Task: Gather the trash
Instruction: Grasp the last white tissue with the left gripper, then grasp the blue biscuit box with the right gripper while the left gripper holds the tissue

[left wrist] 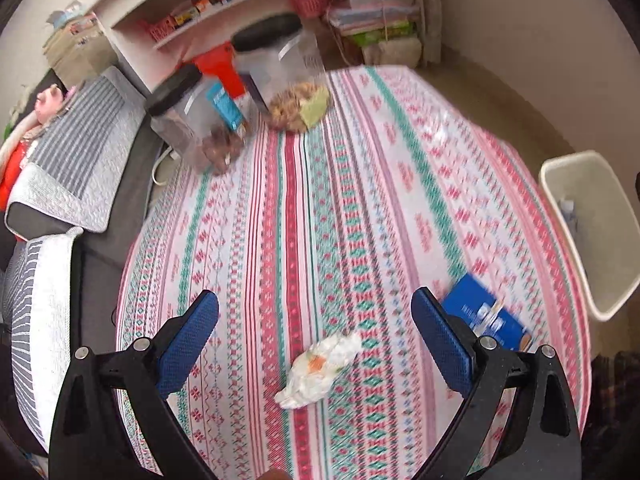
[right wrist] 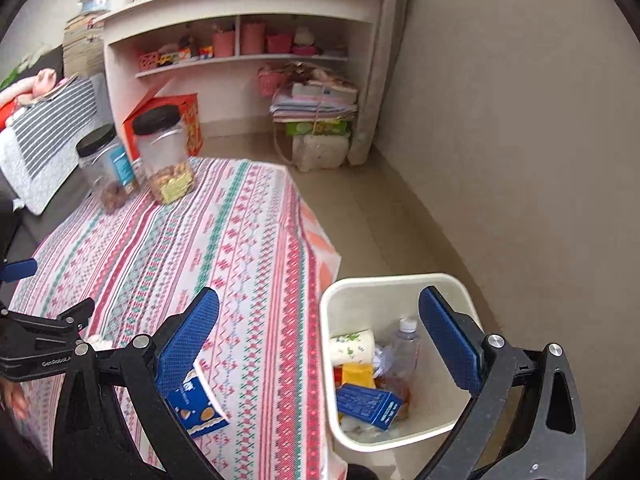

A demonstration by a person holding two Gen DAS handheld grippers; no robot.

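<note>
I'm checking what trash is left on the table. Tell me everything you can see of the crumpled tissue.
The crumpled tissue is white, thin, wrinkled paper with small orange and green marks near its middle. It lies loose on the patterned tablecloth, bunched into a long wad. It sits between the open fingers of the left gripper, touching neither.

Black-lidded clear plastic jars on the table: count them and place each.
2. Black-lidded clear plastic jar holding dark snacks at the far left corner; the taller jar of yellowish snacks stands just right of it.
</note>
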